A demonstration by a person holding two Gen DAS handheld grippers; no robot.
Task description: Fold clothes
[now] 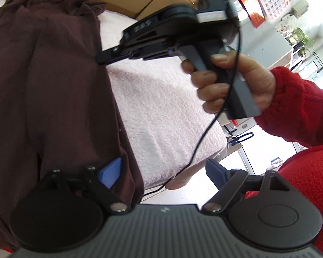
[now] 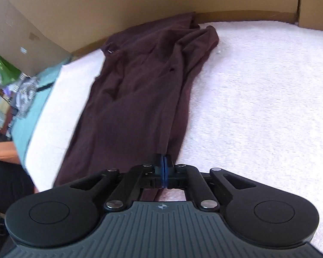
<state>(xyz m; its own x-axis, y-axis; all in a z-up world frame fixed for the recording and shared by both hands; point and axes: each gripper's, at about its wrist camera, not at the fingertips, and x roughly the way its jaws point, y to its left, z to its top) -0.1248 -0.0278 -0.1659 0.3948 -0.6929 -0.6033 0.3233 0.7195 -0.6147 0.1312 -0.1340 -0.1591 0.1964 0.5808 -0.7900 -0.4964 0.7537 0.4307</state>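
A maroon garment (image 1: 53,75) lies lengthwise on a white fleecy cover (image 1: 157,107), folded into a long strip with its far end bunched. My left gripper (image 1: 161,169) stands wide open at the near end. Its left blue pad (image 1: 111,172) is tucked partly under a fold of the cloth, and its right pad (image 1: 214,171) hangs past the cover's edge. In the right wrist view my right gripper (image 2: 164,166) has its blue pads pressed together on the right-hand fold of the garment (image 2: 140,86). The left wrist view shows that same right gripper (image 1: 102,59), tip at the cloth's edge.
A hand (image 1: 230,86) in a red sleeve (image 1: 301,107) holds the right gripper, and a black cable (image 1: 204,133) trails from it. Cardboard walls (image 2: 118,6) rise behind the cover (image 2: 258,107). Its left edge (image 2: 43,118) drops to a cluttered room.
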